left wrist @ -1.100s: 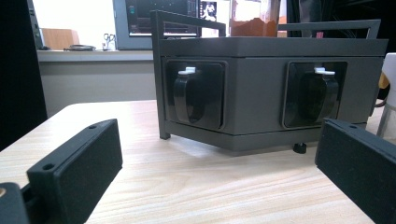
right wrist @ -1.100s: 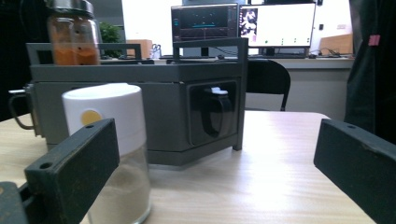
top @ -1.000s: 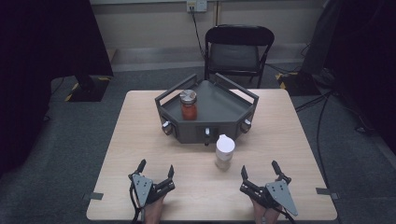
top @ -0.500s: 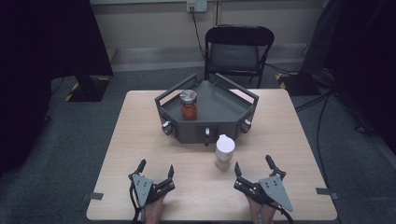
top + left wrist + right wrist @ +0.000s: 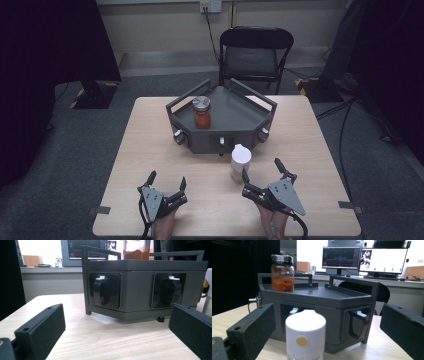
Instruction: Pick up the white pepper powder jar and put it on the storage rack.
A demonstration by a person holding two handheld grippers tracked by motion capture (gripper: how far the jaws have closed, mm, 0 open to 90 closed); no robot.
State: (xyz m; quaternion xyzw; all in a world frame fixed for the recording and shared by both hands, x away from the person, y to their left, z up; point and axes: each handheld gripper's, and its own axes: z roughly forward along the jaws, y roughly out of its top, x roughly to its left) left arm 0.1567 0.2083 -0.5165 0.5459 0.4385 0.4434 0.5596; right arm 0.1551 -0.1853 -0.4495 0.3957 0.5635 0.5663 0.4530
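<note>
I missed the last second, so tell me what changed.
The right tool moved left and forward toward the white-capped bottle, jaws open, touching nothing. The left tool, the red-filled glass jar and the dark grey tray stayed put.

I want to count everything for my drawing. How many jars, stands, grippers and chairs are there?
Jars with a grey lid and orange stuff inside: 1
White-capped jars: 1
Dark grey stands: 1
Grippers, left gripper and right gripper: 2
Tables: 1
Folding chairs: 1
Total: 7
</note>
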